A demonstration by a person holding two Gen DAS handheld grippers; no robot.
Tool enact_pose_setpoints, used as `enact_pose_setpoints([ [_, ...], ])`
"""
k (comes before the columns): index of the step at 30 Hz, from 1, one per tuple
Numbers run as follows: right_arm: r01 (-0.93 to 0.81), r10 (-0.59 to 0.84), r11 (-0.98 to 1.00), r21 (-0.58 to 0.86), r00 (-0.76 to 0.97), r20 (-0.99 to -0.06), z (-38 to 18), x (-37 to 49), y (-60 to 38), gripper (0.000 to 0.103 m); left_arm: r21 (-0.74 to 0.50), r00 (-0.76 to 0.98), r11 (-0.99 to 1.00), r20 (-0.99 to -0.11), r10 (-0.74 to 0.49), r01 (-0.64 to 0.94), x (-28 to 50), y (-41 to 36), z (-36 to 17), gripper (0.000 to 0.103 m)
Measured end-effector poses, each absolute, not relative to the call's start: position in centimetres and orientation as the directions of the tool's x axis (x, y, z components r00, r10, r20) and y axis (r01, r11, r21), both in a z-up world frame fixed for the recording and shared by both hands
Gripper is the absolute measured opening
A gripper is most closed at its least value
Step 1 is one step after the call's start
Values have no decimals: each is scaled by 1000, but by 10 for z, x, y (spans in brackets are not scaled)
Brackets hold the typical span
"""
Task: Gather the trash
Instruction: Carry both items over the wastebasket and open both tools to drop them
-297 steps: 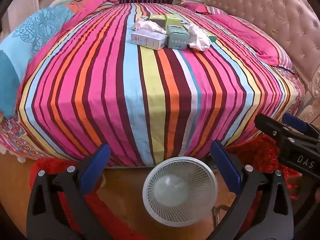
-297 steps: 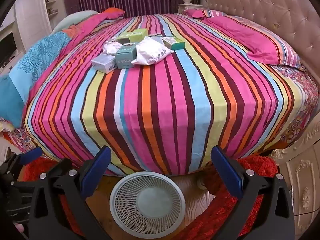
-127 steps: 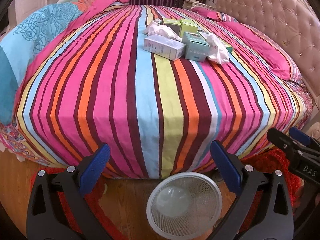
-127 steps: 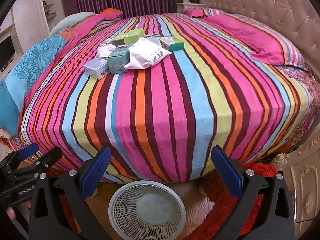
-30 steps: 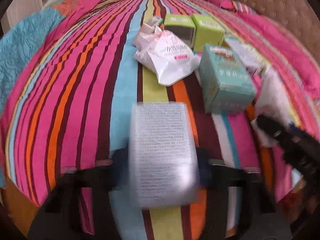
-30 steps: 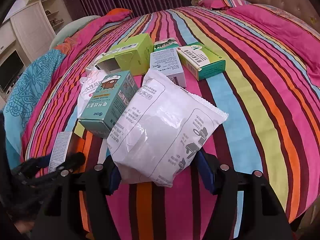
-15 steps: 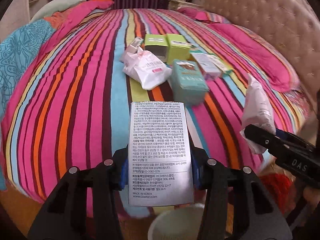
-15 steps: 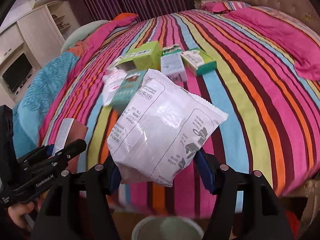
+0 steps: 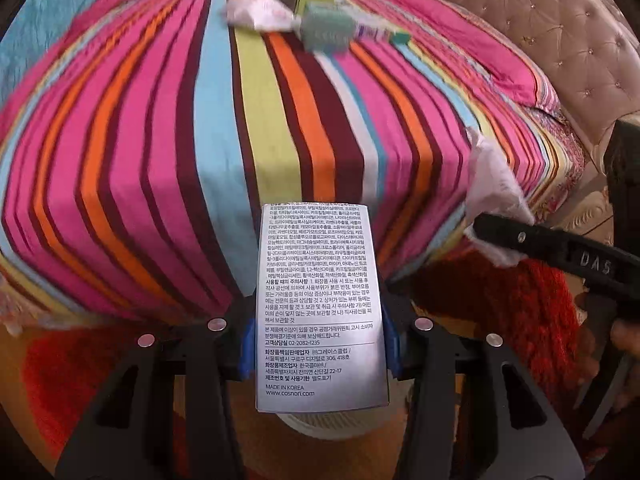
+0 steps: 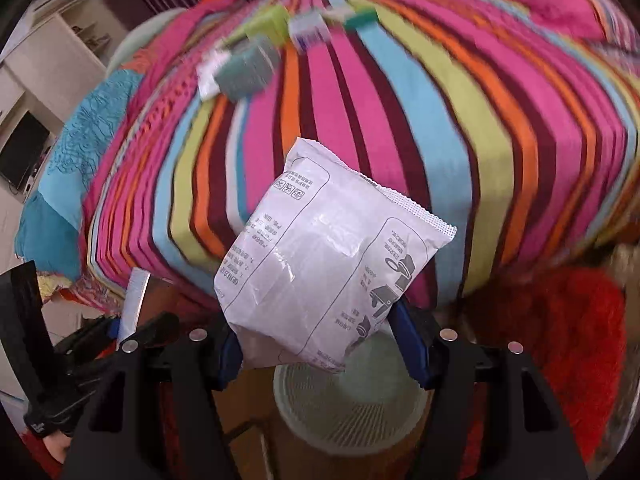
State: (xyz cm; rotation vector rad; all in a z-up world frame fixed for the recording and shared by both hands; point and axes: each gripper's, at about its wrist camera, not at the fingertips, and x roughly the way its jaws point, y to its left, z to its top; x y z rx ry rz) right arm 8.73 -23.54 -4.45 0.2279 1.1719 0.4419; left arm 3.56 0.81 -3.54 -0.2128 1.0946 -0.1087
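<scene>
The left gripper (image 9: 320, 344) pinched a grey printed carton (image 9: 320, 304), and the right gripper (image 10: 324, 352) clamped a crinkly white plastic pouch (image 10: 320, 264), both hovering over the white mesh wastebasket (image 10: 352, 412) beside the striped bed (image 10: 400, 112).

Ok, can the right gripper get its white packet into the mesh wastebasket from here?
Probably yes: the right gripper holds the white packet just above the mesh wastebasket, with nothing visible between them.
</scene>
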Motion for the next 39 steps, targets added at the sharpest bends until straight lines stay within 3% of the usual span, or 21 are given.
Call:
enact_pose_setpoints([
  [14,-8,484,875,484,-35,-874,-130,76,-230,61,-314,204,946,-934,-294,-75,30,-8,-114,47],
  [33,154,391,920,361,-284,-876,-199,96,-207,61,-314,-93,922,-935,-341,-227,49,-21,-204,49],
  [34,161,396,918,364,-292,-870,-202,98,-205,62,-312,-98,921,-935,-341,-231,50,-21,-208,50],
  [36,174,402,915,364,-313,-861,-208,96,-203,66,-304,-114,922,-934,-338,-241,51,-21,-215,65],
  [38,189,399,916,354,-329,-856,-216,94,-204,80,-295,-132,920,-933,-335,-257,51,-22,-220,82],
  [39,197,395,917,346,-330,-857,-217,93,-205,88,-295,-138,917,-930,-339,-268,50,-20,-223,84],
])
